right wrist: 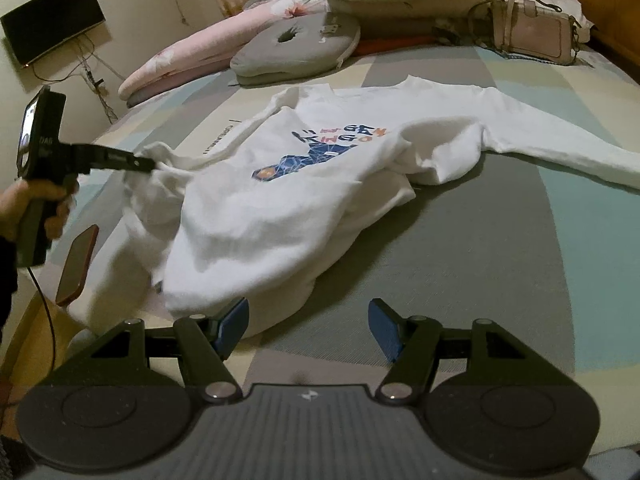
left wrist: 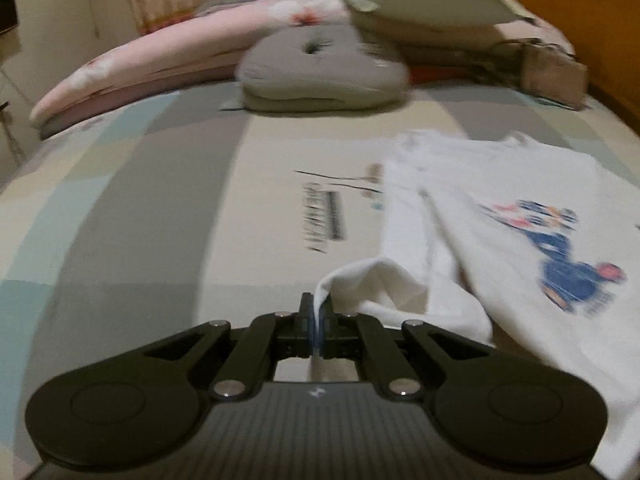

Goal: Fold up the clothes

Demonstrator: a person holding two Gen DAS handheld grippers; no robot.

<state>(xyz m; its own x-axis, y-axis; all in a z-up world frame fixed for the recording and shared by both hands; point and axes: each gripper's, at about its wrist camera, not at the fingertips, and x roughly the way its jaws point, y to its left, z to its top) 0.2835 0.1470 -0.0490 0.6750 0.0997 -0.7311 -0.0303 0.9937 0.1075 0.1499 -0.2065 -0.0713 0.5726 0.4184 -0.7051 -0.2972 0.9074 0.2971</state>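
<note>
My left gripper [left wrist: 318,320] has its jaws pressed together on a fold of the white sweatshirt [right wrist: 304,184], probably the sleeve end, but the picture is blurred there. The sweatshirt lies on the striped bed cover [right wrist: 500,248], print facing up, one sleeve stretched out to the right. My right gripper [right wrist: 308,330] stands spread with nothing between its blue pads [right wrist: 230,326], just beside the near hem. A grey cushion [right wrist: 296,50] and a pink handbag [right wrist: 536,34] lie further back.
</note>
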